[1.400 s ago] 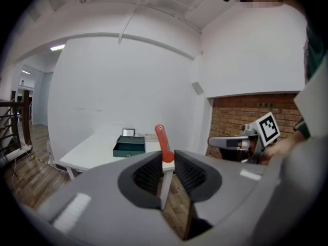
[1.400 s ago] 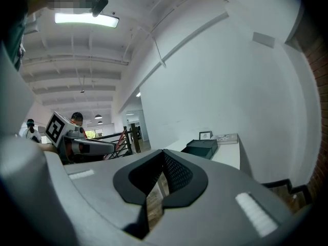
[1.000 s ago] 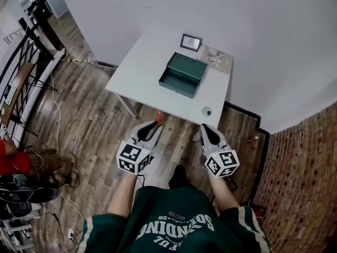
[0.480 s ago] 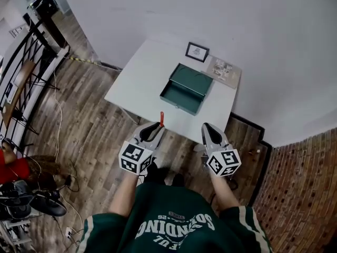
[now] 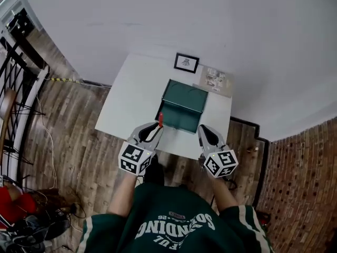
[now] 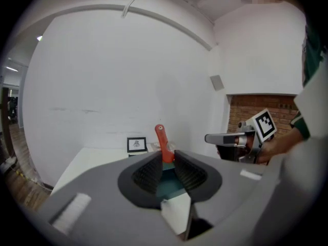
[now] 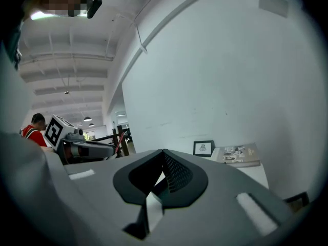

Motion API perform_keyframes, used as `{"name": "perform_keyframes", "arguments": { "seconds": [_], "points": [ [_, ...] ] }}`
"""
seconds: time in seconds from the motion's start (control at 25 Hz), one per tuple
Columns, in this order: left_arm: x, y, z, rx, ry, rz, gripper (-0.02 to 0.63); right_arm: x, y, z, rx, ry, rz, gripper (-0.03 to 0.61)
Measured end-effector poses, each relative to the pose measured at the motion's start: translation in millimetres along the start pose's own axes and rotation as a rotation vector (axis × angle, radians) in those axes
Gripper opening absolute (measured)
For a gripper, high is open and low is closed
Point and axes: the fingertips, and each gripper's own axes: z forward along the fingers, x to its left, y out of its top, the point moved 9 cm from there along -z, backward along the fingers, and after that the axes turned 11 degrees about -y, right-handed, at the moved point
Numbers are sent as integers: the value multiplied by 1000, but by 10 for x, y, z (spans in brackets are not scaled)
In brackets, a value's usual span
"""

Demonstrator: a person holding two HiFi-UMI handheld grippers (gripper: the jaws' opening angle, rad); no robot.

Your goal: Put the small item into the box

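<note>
The open dark green box sits in the middle of the white table, lid raised at its far side. My left gripper is shut on a small red stick-like item, at the box's near left corner. In the left gripper view the red item stands upright between the jaws, with the green box showing below it. My right gripper hovers at the table's near edge, just right of the box, jaws shut on nothing. The right gripper view shows its jaws meeting at the tips.
A small framed picture and a printed booklet lie at the table's far edge by the white wall. Wooden floor surrounds the table. A black metal railing runs at the far left, a brick wall at the right.
The view has moved closer to the table. Both grippers, earlier over the floor in front of it, now reach its near edge, the left one still holding the red item.
</note>
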Motion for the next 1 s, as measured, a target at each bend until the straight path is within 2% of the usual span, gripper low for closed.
{"name": "perform_keyframes", "arguments": {
  "seconds": [0.32, 0.56, 0.76, 1.0],
  "points": [
    [865, 298, 436, 46, -218, 64, 129, 250, 211, 661, -29, -181, 10, 2],
    [1181, 352, 738, 78, -338, 80, 129, 289, 208, 860, -36, -289, 26, 2],
    [1197, 359, 952, 94, -390, 79, 129, 164, 188, 852, -33, -342, 42, 2],
    [1147, 428, 1127, 90, -389, 79, 129, -28, 270, 874, -49, -333, 40, 2]
  ]
}}
